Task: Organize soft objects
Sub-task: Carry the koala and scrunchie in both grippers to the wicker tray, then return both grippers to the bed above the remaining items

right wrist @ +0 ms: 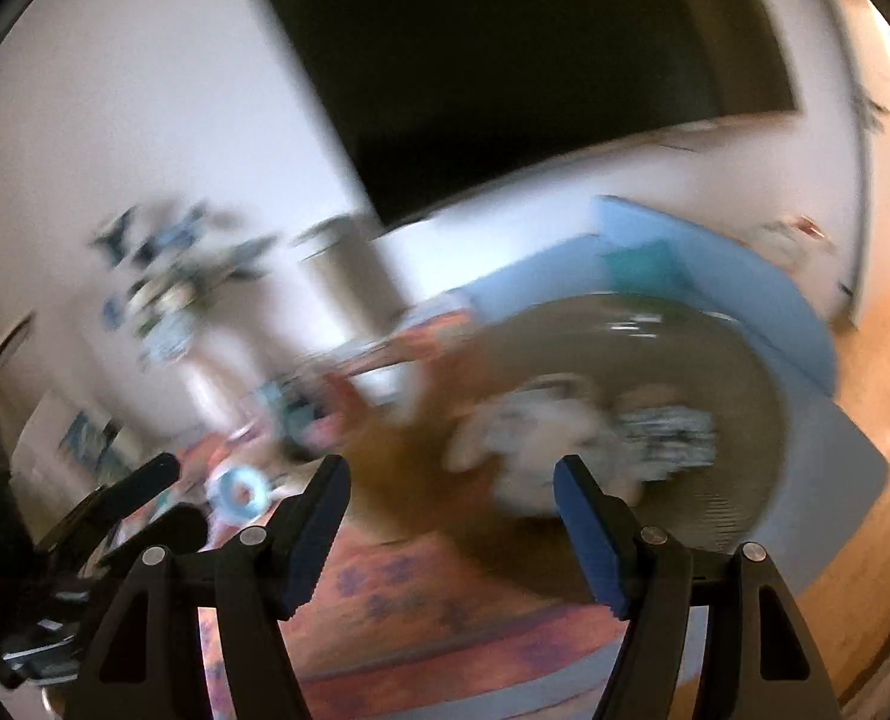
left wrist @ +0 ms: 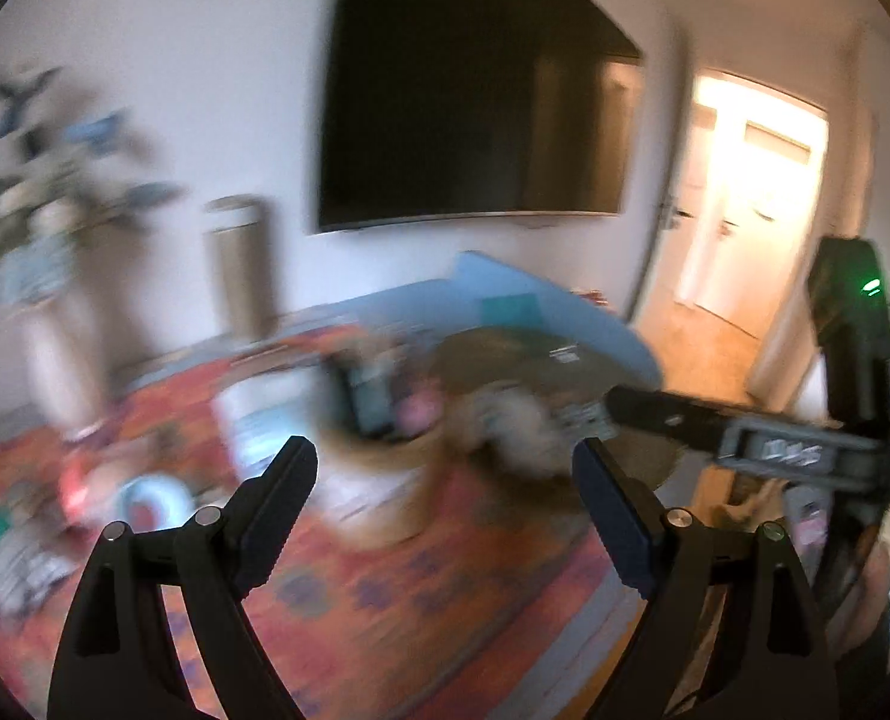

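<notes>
Over on the far left a plant (left wrist: pixel 43 180) is standing against the white wall, with small toys (left wrist: pixel 145 498) lying blurred on the orange patterned rug (left wrist: pixel 385 588) below it. Further right, the left gripper (left wrist: pixel 445 468) is hanging with its fingers (left wrist: pixel 283 498) spread wide and gripping nothing, while the right gripper (right wrist: pixel 451 492) is likewise holding its fingers (right wrist: pixel 319 522) well apart and empty. Beyond both, the pale soft objects (right wrist: pixel 541 426) are lying in a blurred heap on the round dark table (right wrist: pixel 715 348), with a black television (left wrist: pixel 475 90) hanging on the wall above.
</notes>
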`<state>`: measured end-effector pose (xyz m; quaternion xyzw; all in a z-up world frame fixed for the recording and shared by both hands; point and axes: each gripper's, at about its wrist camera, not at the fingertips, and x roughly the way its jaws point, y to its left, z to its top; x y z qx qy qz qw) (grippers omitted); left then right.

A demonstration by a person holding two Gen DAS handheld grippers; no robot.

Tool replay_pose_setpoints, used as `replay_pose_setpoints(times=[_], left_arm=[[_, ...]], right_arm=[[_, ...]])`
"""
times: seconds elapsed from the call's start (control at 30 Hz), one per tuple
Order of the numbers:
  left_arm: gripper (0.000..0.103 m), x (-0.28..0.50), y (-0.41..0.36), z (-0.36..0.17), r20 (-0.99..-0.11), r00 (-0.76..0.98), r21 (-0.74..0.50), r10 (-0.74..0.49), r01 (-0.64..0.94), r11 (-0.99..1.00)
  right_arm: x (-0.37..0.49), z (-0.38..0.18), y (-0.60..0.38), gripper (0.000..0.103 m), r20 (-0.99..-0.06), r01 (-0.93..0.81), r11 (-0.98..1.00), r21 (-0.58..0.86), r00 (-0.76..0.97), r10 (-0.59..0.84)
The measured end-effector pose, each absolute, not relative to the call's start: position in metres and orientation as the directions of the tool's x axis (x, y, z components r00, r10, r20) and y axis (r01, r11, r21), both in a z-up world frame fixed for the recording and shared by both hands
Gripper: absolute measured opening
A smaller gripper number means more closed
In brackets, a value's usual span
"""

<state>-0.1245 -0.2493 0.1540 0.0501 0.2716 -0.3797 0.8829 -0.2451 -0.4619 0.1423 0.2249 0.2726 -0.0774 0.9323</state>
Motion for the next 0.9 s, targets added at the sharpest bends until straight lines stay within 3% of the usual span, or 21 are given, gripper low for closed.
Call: replay_pose_setpoints(times=[0.1, 0.33, 0.43, 0.67, 0.8, 0.9], left_arm=[[0.086, -0.116, -0.19, 0.143, -0.539, 0.644, -0.108, -0.543, 0.587, 0.803], [0.086, -0.087, -0.049, 0.105, -0.585, 0.766, -0.093, -0.265, 0.261, 0.961], [0.086, -0.071, -0.006, 0.084, -0.619, 0.768, -0.074, -0.166, 0.154, 0.985], [0.086, -0.036, 0.048, 0.041, -0.674, 0.735, -0.063, -0.073, 0.042, 0.997], [0.086, -0.03, 0.051, 0.031, -0.678, 0.733, -0.046, -0.054, 0.032, 0.998], [0.086, -0.029, 0.05, 0.028, -0.685, 0.725, -0.052, -0.074, 0.052, 0.997]], right_arm=[[-0.226, 0.149, -0.408, 0.084, -0.537, 0.149, 0.93, 0.337, 0.841, 0.06], [-0.154, 0.121, -0.283, 0.084, -0.621, -0.029, 0.959, 0.281, 0.756, 0.205], [-0.11, 0.088, -0.242, 0.084, -0.697, -0.069, 0.959, 0.276, 0.672, 0.249], [-0.052, 0.02, -0.18, 0.084, -0.831, -0.074, 0.987, 0.14, 0.533, 0.158], [-0.033, 0.009, -0.159, 0.087, -0.835, -0.069, 0.997, 0.015, 0.548, 0.051], [-0.015, 0.007, -0.149, 0.103, -0.83, -0.066, 0.997, -0.029, 0.558, 0.013]])
